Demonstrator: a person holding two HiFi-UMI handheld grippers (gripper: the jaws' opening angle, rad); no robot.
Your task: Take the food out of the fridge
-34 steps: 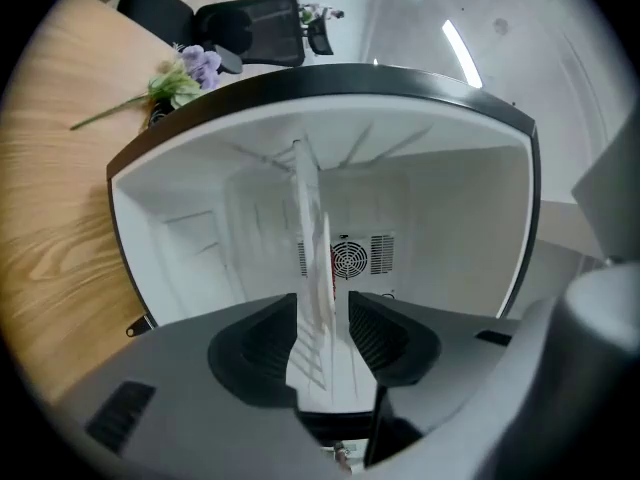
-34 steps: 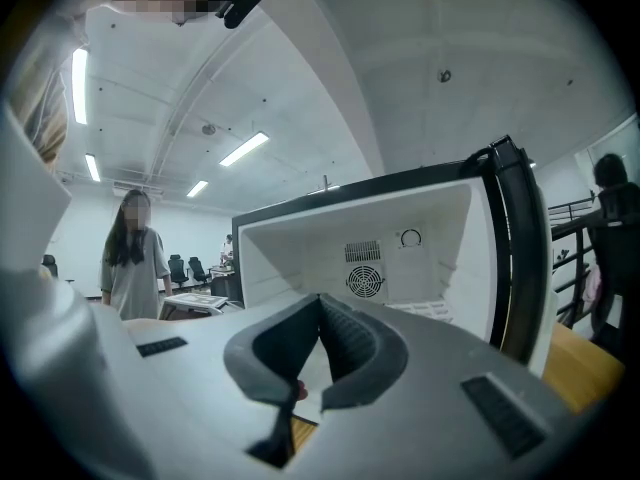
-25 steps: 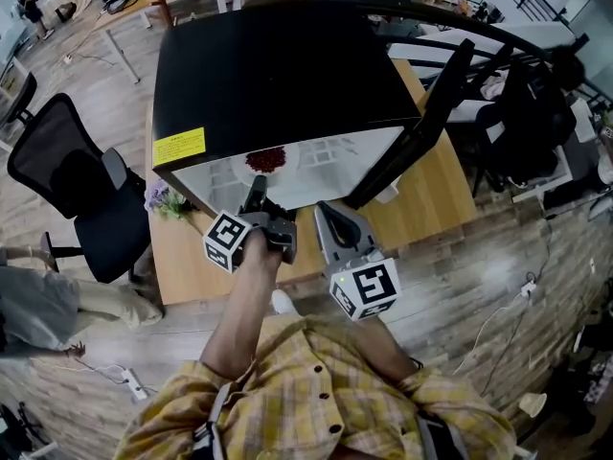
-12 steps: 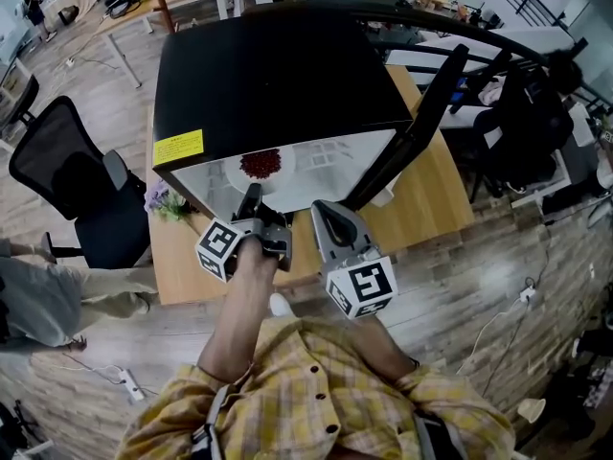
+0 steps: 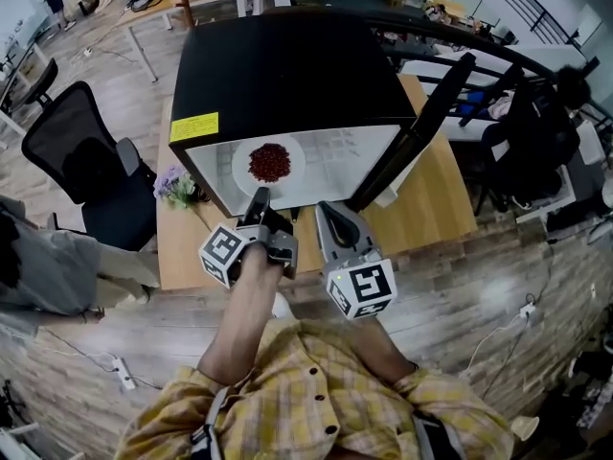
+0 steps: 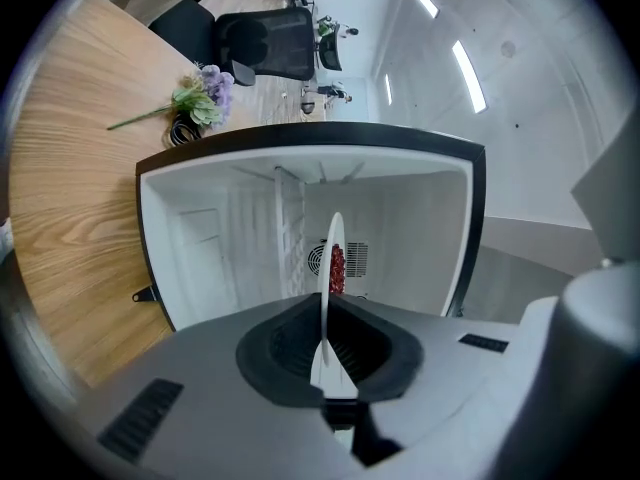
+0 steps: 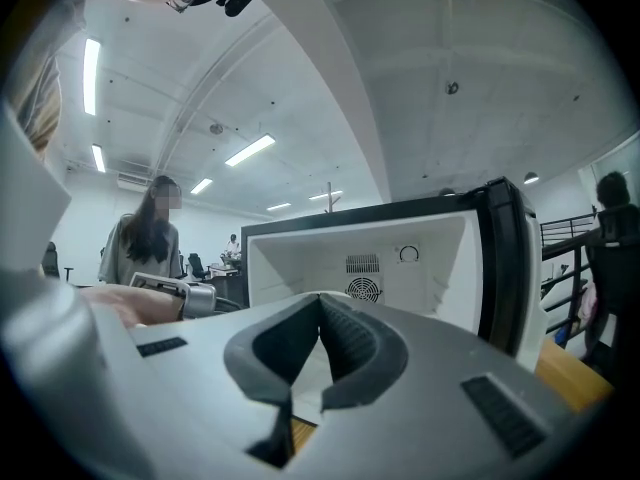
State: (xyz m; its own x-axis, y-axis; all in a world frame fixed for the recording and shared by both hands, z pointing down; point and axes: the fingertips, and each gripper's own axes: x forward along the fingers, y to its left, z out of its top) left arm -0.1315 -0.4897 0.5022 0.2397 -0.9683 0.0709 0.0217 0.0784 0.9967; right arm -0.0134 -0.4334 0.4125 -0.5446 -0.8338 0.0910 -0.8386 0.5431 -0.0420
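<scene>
A black fridge (image 5: 287, 75) is borne by the wooden table (image 5: 436, 195); a bunch of purple flowers (image 5: 177, 187) is laid just beside it, at its eight o'clock.

Fridge (image 5: 287, 75) interior free right of plate (image 5: 239, 169); open door (image 5: 426, 123) bounds right; flowers (image 5: 175, 185) left.

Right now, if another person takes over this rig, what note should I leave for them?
Left tongs: shut on the rim of the white plate, which carries the red food.
Right tongs: shut, empty, beside the left one.
The plate sits in the open front of the fridge; its door stands open.
Done: plate gripped.
Left: draw it fully out, probably onto the wooden table.
</scene>
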